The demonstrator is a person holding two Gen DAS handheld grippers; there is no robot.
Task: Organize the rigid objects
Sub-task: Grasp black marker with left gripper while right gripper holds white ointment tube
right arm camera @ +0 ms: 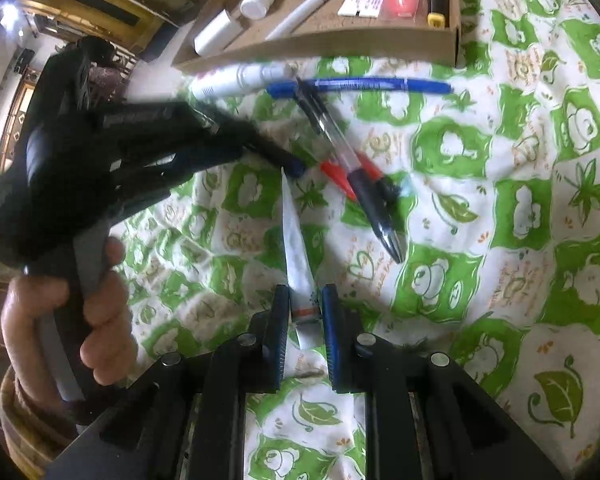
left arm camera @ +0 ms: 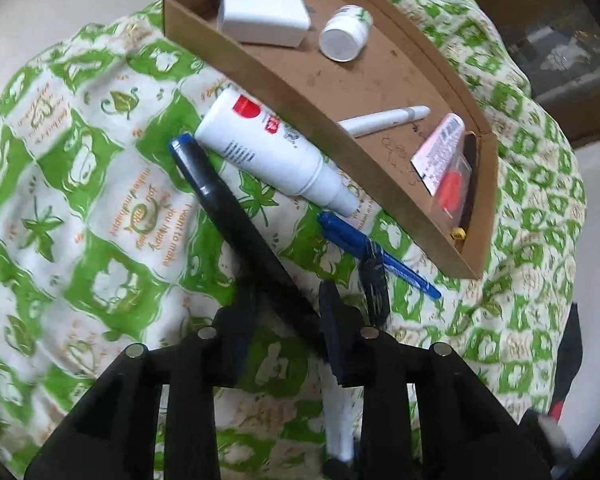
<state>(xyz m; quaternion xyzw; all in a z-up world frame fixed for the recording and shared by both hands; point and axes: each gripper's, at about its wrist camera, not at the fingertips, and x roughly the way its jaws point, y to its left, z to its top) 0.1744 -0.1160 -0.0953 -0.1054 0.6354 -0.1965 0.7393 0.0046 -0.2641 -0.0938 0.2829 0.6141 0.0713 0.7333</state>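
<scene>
We are partway through the sorting. The cardboard tray [left arm camera: 380,76], in the upper part of the left wrist view, already holds a white adapter block [left arm camera: 260,16], a small white bottle [left arm camera: 346,34], a white marker [left arm camera: 384,120] and a pink-and-red blister pack [left arm camera: 444,160].

Loose items are lying on the green-and-white cloth [left arm camera: 100,200] just in front of the tray's near wall. These are a white spray bottle with a red label [left arm camera: 268,148], a blue pen [left arm camera: 348,236] and, in the right wrist view, a clear-barrelled pen [right arm camera: 340,144] lying across a red piece we cannot identify.

The left gripper [left arm camera: 286,292] is carrying a black marker [left arm camera: 220,200] that runs diagonally up to the left from between its fingers. The claw looks narrowed onto it, though the contact itself is blurred.

The right gripper [right arm camera: 305,292] is closing narrowly on a white pen [right arm camera: 294,240] with an orange band. Its fingers are sitting tight on either side of the barrel at the lower centre of the frame, and the pen's far end is pointing up toward the marker's blue end.

We are judging the step to be pickup, with both claws loaded and nothing delivered yet. Next, each item needs carrying toward the top of the frame, over the tray's wall. The long pens should be set down on bare floor beside the white marker, not on top of the blister pack.
</scene>
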